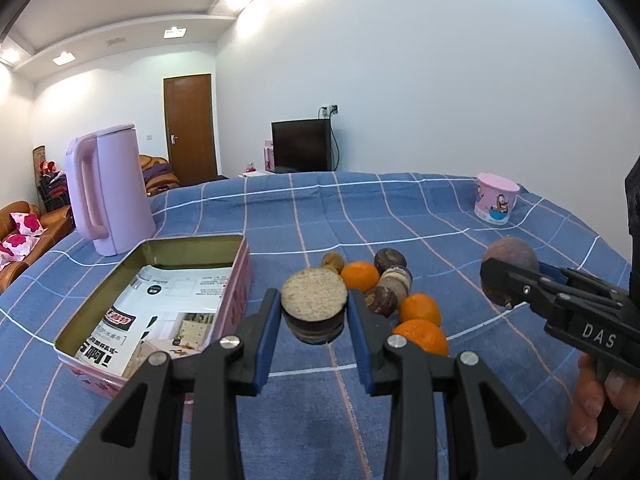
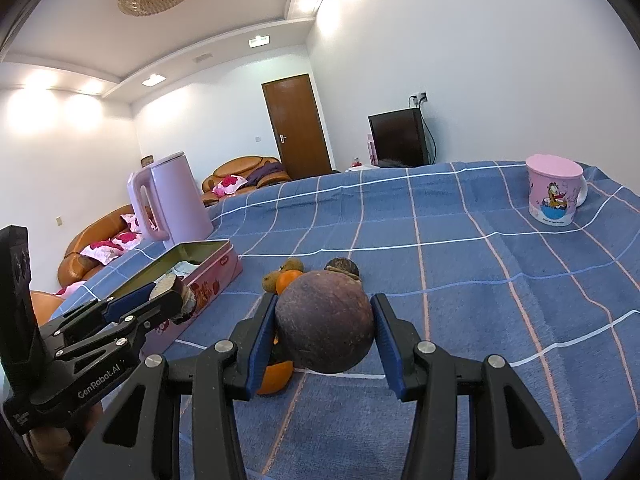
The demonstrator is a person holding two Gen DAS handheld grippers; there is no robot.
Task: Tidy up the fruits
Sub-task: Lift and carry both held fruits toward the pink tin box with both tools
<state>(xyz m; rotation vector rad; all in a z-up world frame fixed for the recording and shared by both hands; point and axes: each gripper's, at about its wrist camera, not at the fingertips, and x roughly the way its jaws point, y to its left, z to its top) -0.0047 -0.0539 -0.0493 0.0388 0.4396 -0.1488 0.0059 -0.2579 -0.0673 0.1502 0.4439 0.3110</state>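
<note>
My left gripper is shut on a dark fruit with a pale, flat cut face, held just above the blue checked cloth beside the pink tin. In the right wrist view the same gripper and its fruit hang at the tin's near side. My right gripper is shut on a round purple-brown fruit, seen from the left wrist at the right. A pile of oranges and dark fruits lies on the cloth between the two grippers.
The open tin holds printed paper. A pink kettle stands behind it at the far left. A pink cartoon mug sits at the far right. A person's hand grips the right tool. Sofas, a door and a dark screen lie beyond the table.
</note>
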